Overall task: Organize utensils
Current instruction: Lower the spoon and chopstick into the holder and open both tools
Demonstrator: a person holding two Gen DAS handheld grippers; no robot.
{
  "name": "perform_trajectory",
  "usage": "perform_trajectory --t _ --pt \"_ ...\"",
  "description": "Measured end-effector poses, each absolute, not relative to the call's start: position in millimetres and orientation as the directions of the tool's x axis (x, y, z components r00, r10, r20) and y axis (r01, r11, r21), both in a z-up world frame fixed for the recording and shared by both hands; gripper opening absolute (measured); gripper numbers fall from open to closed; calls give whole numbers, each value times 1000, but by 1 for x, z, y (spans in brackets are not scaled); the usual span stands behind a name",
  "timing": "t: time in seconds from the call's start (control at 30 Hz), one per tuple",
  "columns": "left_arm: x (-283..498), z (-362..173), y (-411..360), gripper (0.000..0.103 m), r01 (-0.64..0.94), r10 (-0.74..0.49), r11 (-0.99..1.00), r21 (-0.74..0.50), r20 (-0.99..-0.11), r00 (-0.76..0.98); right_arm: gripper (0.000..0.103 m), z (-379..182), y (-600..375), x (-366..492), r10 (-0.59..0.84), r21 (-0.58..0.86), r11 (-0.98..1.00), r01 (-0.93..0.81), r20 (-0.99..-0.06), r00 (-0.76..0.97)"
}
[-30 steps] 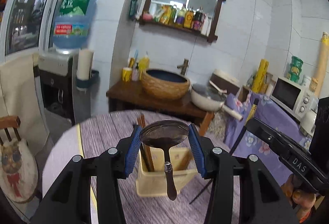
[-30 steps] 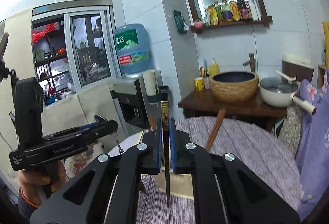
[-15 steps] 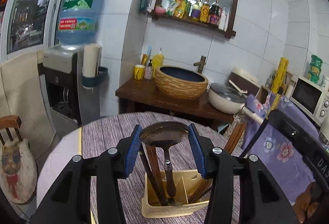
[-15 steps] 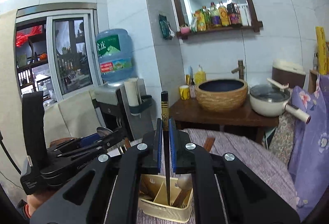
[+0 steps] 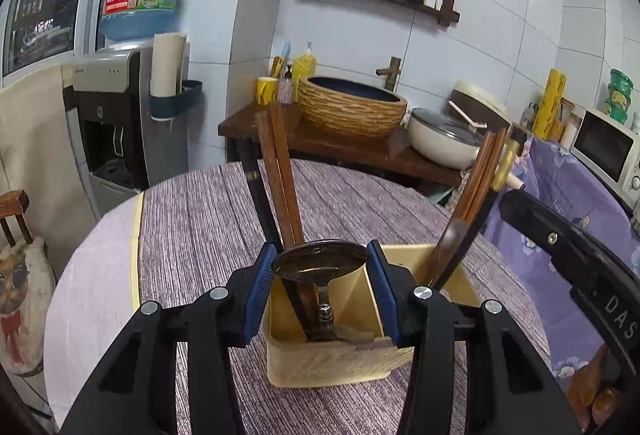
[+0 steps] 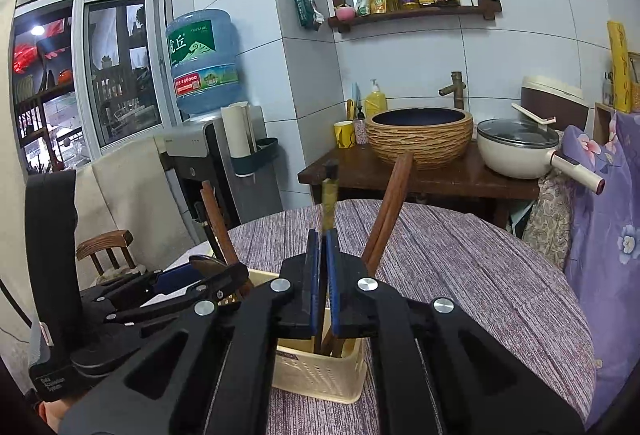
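Left gripper: closed on the bowl of a metal spoon, handle hanging down into the left compartment of a cream plastic holder. Right gripper: closed on a dark chopstick with a gold band, upright, lower end inside the same holder. Holder contents: brown wooden chopsticks leaning back-left in the left compartment beside the spoon handle; a second brown pair with a wooden spoon leaning right in the right compartment. Holder stands on a round desk covered in purple-grey striped cloth. Beyond the desk: wooden stand with woven basin, lidded white pot, water dispenser, microwave.
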State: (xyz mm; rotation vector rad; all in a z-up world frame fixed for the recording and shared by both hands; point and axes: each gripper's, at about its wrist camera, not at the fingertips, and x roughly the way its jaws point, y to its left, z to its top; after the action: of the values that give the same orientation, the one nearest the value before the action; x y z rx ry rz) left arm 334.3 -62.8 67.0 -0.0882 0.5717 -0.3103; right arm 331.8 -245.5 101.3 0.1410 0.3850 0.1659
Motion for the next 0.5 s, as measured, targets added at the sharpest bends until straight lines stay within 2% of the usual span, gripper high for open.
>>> perform_trajectory --t 0.2,0.27,0.3,0.33,0.37,0.4,0.5 --pt "326 64 -64 47 274 -309 951 -145 -512 801 6 102 -250 321 189 165 976 -141 -322 928" --pt "316 68 -64 52 282 -305 952 -123 -493 815 9 103 -252 313 178 157 978 -135 -308 934" --pt "311 69 -64 58 285 -303 952 -114 -482 822 17 102 -253 309 172 156 979 -129 -302 938" --pt "305 71 -64 62 284 -300 953 -106 -468 831 33 102 -256 302 162 158 980 -120 -293 942" --pt "300 72 -63 67 283 -297 954 -102 -458 838 43 101 -259 297 155 164 980 -111 -285 946" --pt "293 73 -63 69 283 -296 954 -97 -448 844 59 101 -261 292 149 169 980 -104 -277 949" --pt "275 71 -61 74 292 -296 953 -77 -432 852 71 97 -270 275 126 177 981 -80 -268 955"
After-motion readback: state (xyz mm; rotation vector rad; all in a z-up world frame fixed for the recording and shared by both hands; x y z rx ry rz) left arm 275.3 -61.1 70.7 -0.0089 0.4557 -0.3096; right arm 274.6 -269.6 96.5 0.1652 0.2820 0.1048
